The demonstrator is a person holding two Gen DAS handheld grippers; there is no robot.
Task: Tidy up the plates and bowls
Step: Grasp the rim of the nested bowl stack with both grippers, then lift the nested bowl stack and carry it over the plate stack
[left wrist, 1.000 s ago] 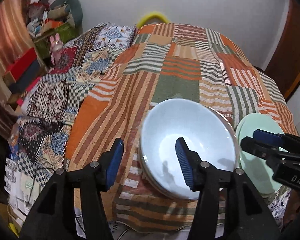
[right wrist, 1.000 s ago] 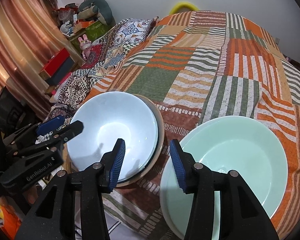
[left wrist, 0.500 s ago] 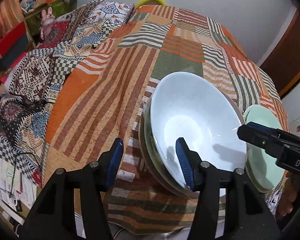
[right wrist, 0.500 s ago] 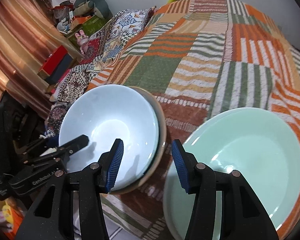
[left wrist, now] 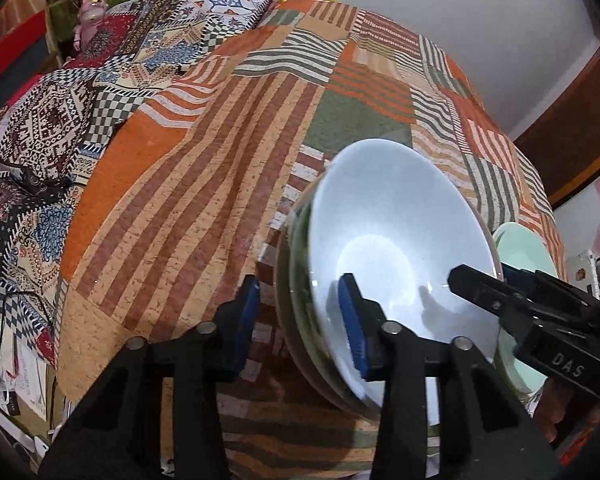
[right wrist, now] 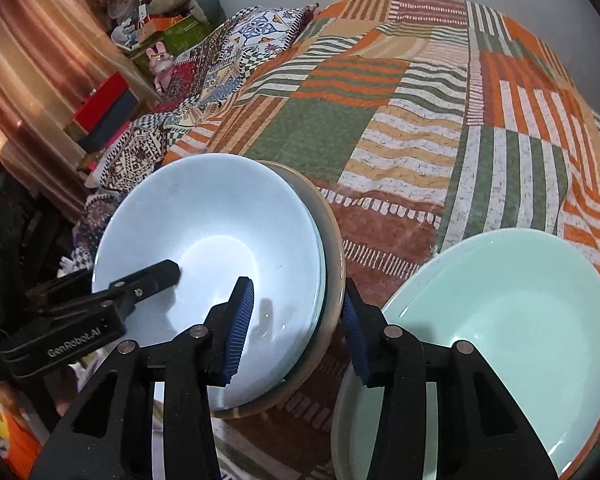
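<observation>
The pale blue bowl [right wrist: 216, 240] tops a nested stack [right wrist: 332, 264] at the bed's [left wrist: 204, 184] near edge, mouth up, no long axis. The left tool [left wrist: 300, 320] and right tool [right wrist: 296, 324] straddle opposite rims, probably to lift it level. Both jaws have just been closing, rim between, not visibly pinching. A green plate [right wrist: 512, 308] sits beside.

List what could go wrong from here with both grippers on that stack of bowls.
1. The left gripper and right gripper, jaws just closing, straddle opposite rims of the nested stack; uneven lifting could tilt it and slide the pale blue bowl off.
2. The stack sits near the edge of the bedspread, a soft surface; a slip could send it to the floor.
3. The mint green bowl lies just beside the right gripper and might get knocked.
</observation>
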